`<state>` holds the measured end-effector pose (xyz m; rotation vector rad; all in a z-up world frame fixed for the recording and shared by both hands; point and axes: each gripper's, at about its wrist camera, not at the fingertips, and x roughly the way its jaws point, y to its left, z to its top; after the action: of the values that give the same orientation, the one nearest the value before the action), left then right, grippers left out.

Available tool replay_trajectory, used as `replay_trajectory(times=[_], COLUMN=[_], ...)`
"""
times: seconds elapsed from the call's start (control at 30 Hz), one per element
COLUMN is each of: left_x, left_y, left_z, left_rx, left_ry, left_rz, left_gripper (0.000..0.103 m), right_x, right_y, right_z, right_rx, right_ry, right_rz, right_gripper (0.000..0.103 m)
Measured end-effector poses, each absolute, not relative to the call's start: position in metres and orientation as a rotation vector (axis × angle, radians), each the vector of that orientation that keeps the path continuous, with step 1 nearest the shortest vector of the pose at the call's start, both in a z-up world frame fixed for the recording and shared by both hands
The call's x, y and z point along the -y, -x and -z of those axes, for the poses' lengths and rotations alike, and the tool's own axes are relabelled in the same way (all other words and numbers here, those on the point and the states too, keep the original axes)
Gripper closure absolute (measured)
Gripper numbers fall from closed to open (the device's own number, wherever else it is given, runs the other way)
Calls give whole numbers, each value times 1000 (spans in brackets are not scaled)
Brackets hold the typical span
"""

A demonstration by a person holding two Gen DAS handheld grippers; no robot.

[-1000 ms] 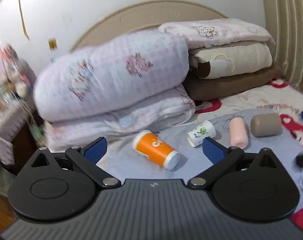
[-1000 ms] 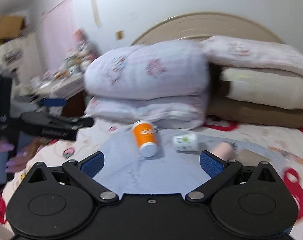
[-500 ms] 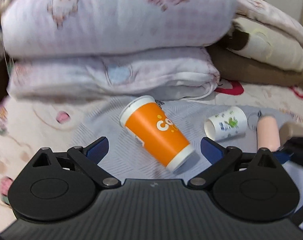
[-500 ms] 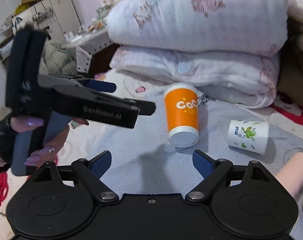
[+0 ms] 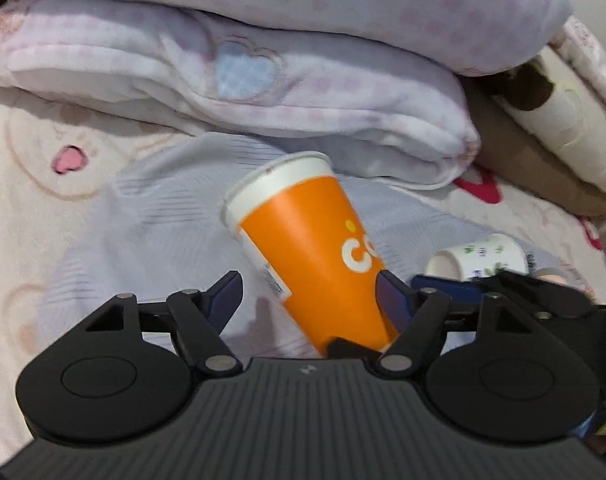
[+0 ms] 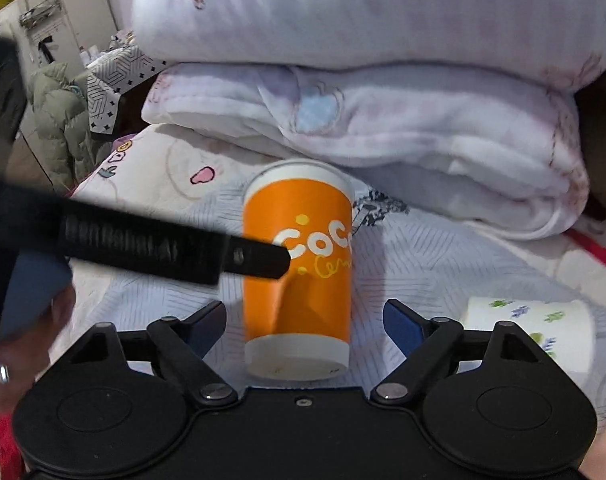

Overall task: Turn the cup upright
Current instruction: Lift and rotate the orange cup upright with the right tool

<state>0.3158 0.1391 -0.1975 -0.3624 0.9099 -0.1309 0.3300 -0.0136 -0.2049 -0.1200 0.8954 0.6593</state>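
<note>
An orange paper cup (image 5: 315,256) lies on its side on a pale blue cloth (image 5: 151,248), white rim toward the folded quilts and white base toward me. My left gripper (image 5: 309,296) is open around the cup's lower half, its right finger close to the cup wall. In the right wrist view the cup (image 6: 299,276) lies between the open fingers of my right gripper (image 6: 305,320), base nearest the camera. The left gripper's black finger (image 6: 259,260) reaches in from the left and presses the cup's side, which looks dented.
A small white cup with green print (image 5: 479,258) lies on its side to the right, also in the right wrist view (image 6: 531,332). Folded pink-white quilts (image 5: 263,80) are stacked just behind the cups. Brown and cream blankets (image 5: 543,128) lie at the far right.
Both grippers have moved in close to the orange cup, which now sits between each pair of fingers. The left finger has come up against the cup's side.
</note>
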Motion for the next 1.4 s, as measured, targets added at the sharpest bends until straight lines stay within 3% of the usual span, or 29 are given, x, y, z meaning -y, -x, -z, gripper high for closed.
replay_trajectory(times=[0.1,0.2,0.37,0.93,1.4], left_x=[-138,-137,-141,-102,-46], left_y=[-321,-324,-318,-255,-208], left_z=[200,199,198,180,167], left_rx=[-925,-934,-938,-1050,-1026], left_ry=[413,428,461,466,370], left_rz=[145,157,195,351,468], left_gripper=[39,42,49,50,50], right_x=[13,11,20,74,134], right_y=[-329,-333,-331,-260,-199], right_z=[211,220,221,205,197], right_rx=[-884,-892,-912,-952,-1007], right_ry=[109,115,24,-105,-186], right_rz=[-657,-656,-623,-576,-461], right_gripper=[19,32,32,32,32])
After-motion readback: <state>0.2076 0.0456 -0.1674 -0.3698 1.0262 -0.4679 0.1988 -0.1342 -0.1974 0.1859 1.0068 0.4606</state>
